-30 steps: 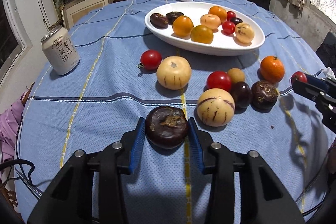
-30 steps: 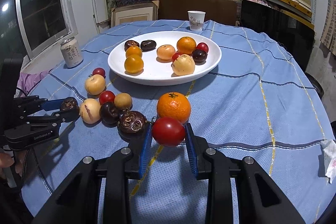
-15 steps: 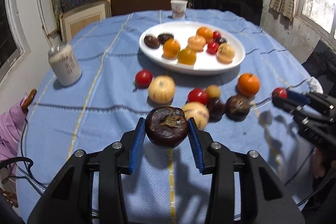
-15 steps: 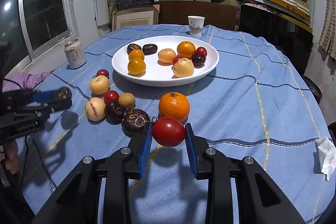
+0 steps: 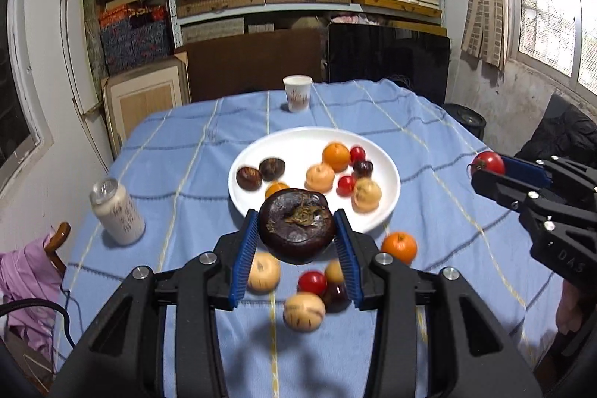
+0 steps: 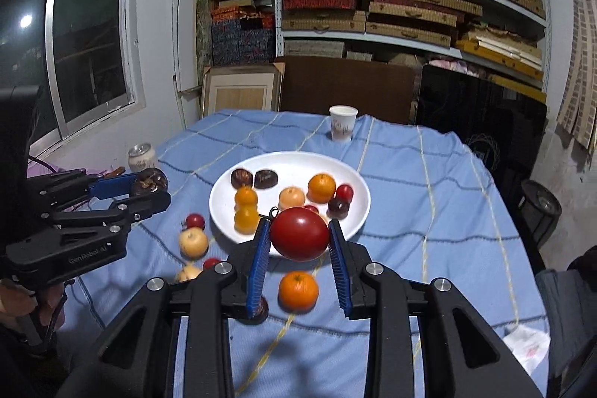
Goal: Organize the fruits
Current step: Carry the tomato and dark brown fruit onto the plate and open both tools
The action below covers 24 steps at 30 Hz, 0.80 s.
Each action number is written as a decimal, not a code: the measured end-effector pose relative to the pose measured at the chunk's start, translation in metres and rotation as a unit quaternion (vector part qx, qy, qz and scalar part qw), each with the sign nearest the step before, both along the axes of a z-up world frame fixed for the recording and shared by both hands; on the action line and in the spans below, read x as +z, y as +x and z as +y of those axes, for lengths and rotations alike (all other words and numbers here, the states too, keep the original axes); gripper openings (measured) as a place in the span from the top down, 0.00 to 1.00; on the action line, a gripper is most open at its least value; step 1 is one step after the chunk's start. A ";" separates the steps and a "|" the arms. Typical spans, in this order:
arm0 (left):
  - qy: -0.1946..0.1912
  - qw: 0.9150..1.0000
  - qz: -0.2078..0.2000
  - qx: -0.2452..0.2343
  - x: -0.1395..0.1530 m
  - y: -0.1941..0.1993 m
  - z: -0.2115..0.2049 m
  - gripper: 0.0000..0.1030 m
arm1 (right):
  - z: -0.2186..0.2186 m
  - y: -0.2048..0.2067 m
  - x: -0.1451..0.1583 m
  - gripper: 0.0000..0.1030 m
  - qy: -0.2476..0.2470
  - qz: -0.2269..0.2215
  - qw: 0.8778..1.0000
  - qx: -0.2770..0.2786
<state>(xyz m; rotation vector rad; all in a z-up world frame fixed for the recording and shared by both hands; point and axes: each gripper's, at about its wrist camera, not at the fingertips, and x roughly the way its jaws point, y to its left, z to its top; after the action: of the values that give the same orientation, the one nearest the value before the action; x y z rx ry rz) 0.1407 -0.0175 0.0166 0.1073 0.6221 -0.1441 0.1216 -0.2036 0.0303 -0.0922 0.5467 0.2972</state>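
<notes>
A dark purple fruit (image 5: 296, 232) is clamped between the blue pads of the left gripper (image 5: 297, 248), and a red tomato (image 6: 299, 233) is clamped between those of the right gripper (image 6: 299, 250); both are held in the air above the blue tablecloth (image 6: 429, 196), short of the white plate (image 6: 347, 181), which lies toward 12 o'clock from each gripper. The plate is already crowded with oranges, small red fruits and dark fruits, and bare space is seen mainly along its far rim at 12 o'clock. More fruit is left on the cloth, among it an orange (image 6: 298, 290) just below the tomato. Trouble is judged most likely at release: a round fruit set down among the others could be knocked, rolled over the shallow rim, or sent into its neighbours. The tomato could be bruised by too tight a squeeze. Since both grippers are aimed at the same plate, a collision between them is also possible.
</notes>
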 end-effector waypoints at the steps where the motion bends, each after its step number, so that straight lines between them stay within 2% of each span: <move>1: 0.000 1.000 -0.001 0.000 0.002 0.002 -0.001 0.61 | 0.000 0.003 0.003 0.69 0.000 -0.001 1.000 0.000; 13: 0.005 1.000 -0.001 -0.002 0.011 0.045 -0.005 0.61 | 0.006 0.038 0.015 0.69 -0.003 -0.003 1.000 0.008; 19: 0.009 1.000 0.018 -0.001 -0.003 0.085 -0.009 0.61 | 0.011 0.073 0.004 0.69 -0.005 0.014 1.000 0.011; 24: 0.018 0.999 0.039 0.004 -0.024 0.127 -0.013 0.61 | 0.013 0.117 -0.019 0.69 -0.007 0.043 0.999 0.004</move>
<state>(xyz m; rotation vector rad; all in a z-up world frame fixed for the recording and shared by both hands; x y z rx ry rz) 0.2682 -0.0301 -0.0076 0.1335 0.7030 -0.1298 0.2389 -0.1907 0.0113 -0.0963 0.6337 0.3052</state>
